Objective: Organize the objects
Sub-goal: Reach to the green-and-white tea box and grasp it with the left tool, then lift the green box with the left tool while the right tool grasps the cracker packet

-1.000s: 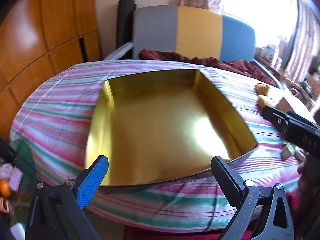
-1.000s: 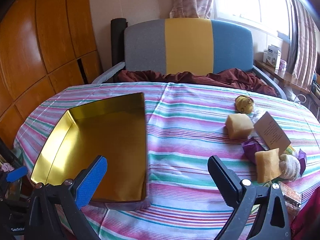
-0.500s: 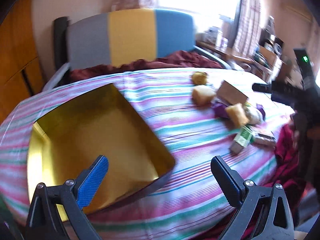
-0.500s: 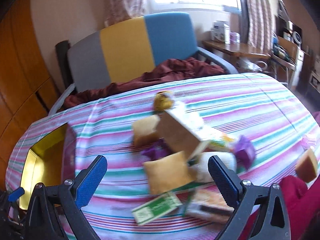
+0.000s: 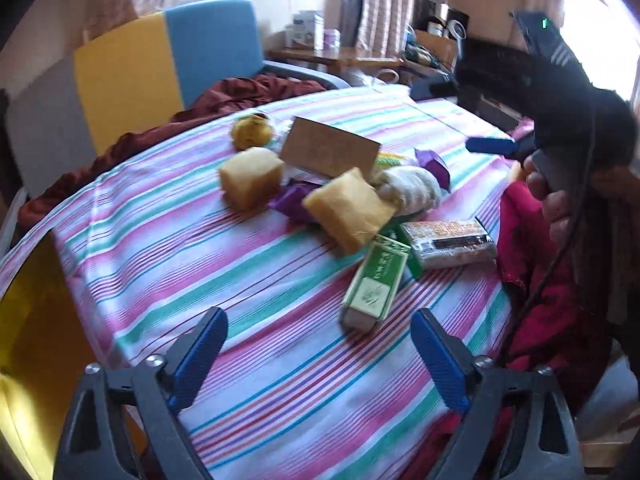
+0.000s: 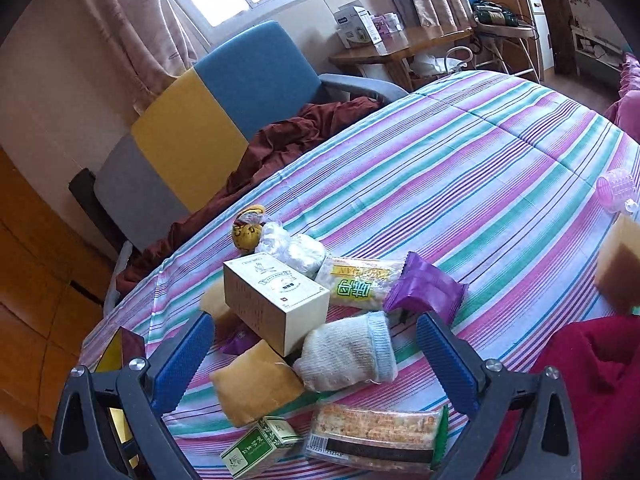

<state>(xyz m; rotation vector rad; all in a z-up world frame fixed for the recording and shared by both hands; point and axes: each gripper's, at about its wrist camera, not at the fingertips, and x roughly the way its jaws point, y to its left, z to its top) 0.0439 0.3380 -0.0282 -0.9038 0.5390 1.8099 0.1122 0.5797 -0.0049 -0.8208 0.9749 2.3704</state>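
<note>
A pile of small items lies on the striped tablecloth (image 5: 208, 264): a cream carton (image 6: 276, 300), yellow sponge blocks (image 5: 348, 210) (image 5: 251, 178), a rolled white sock (image 6: 348, 352), a purple packet (image 6: 426, 290), a green box (image 5: 376, 278) and a wrapped snack bar (image 5: 448, 242). My left gripper (image 5: 320, 364) is open and empty, short of the green box. My right gripper (image 6: 316, 364) is open and empty, its fingers either side of the sock; it also shows in the left wrist view (image 5: 492, 146). The gold tin (image 5: 28, 352) is at the left edge.
A grey, yellow and blue chair (image 6: 208, 120) with a maroon cloth (image 6: 304, 132) stands behind the table. A pink roller (image 6: 616, 190) and another sponge block (image 6: 620, 268) lie at the right. Red fabric (image 6: 592, 372) hangs at the near right edge.
Both grippers have swung right, away from the gold tin and toward the pile. The right gripper has closed in over the pile. Both stay open.
</note>
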